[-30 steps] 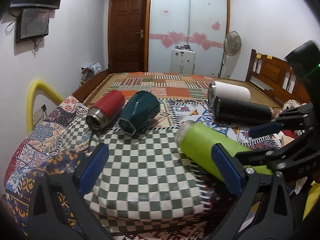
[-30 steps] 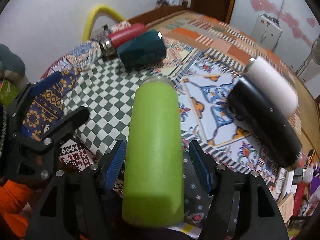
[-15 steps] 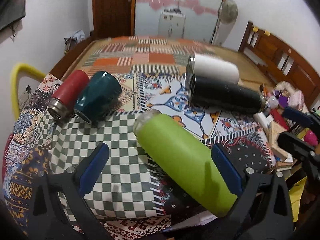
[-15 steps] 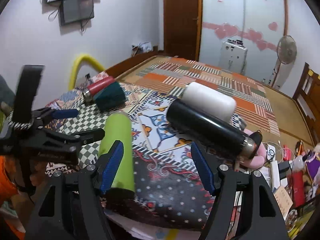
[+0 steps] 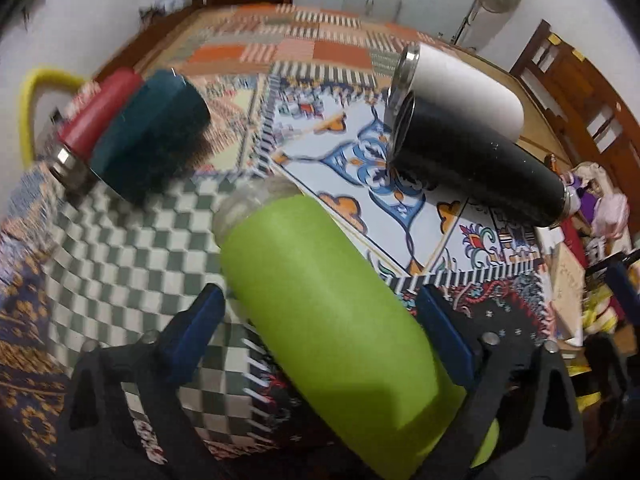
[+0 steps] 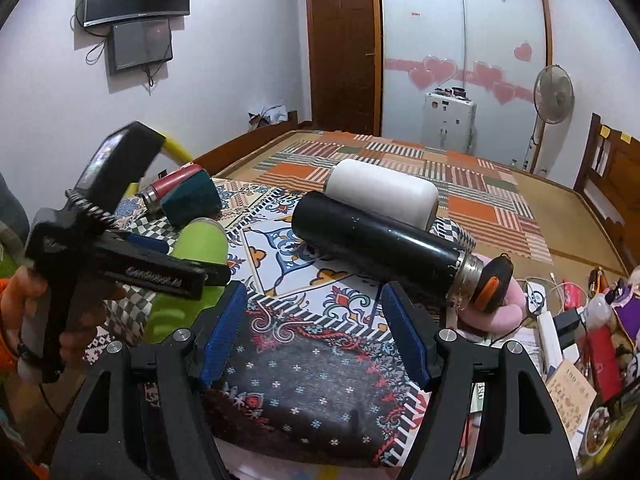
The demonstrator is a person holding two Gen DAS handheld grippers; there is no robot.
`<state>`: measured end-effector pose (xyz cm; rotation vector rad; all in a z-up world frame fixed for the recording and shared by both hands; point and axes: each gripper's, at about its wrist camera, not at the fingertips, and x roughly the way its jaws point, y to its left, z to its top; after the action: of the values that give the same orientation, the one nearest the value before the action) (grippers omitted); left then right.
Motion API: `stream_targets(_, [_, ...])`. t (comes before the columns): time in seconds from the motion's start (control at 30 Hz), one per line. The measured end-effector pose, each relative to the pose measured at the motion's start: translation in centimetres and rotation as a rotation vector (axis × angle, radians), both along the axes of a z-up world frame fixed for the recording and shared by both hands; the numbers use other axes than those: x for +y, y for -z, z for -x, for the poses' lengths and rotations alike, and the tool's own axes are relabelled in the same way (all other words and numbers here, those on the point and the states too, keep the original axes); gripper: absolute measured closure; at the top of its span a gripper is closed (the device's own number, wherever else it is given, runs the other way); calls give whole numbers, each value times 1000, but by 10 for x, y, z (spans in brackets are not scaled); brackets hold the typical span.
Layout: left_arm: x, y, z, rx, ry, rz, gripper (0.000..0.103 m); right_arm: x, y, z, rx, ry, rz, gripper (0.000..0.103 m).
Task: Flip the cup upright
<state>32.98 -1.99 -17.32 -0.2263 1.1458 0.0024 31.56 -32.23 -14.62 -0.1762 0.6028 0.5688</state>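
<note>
Left claw (image 5: pixel 320 320) now astride lying green cup (image 5: pixel 332 312), apart, mouth away.

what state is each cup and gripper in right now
green cup: lying on its side, between the left gripper's fingers
left gripper: open, straddling the green cup
right gripper: open, empty
black cup: on its side
white cup: on its side, against the black cup
teal cup: on its side
red cup: on its side, beside the teal cup

Lime-green cup (image 5: pixel 332 312), black flask (image 5: pixel 476 160), green-white checkered cloth (image 5: pixel 132 248)
</note>
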Motion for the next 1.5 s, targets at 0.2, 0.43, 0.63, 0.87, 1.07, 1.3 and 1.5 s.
stream_targets(0.2, [-1,15,-12,73,-22,50,11,-8,10,-5,13,-3,-20,36])
stream_targets(0.43, [-5,16,-25,60,-19,30,21,-12,18,-10,30,-1,-26,36])
stream_targets(0.63, [-6,11,-39,36,41,0,34,-17,18,-10,32,17,-36,36])
stream_targets(0.87, [-11,-10,-33,-33,105,-39,38,-21,10,-6,7,31,-38,36])
stream_targets(1.07, [-15,-52,-11,-144,144,-61,40,-18,3,-5,-5,29,-52,36])
stream_targets(1.3, [-15,-95,23,-314,174,-135,41,-13,-4,0,-31,13,-70,36])
stream_targets(1.5, [-6,-112,27,-372,162,-104,41,-9,-8,1,-43,1,-87,36])
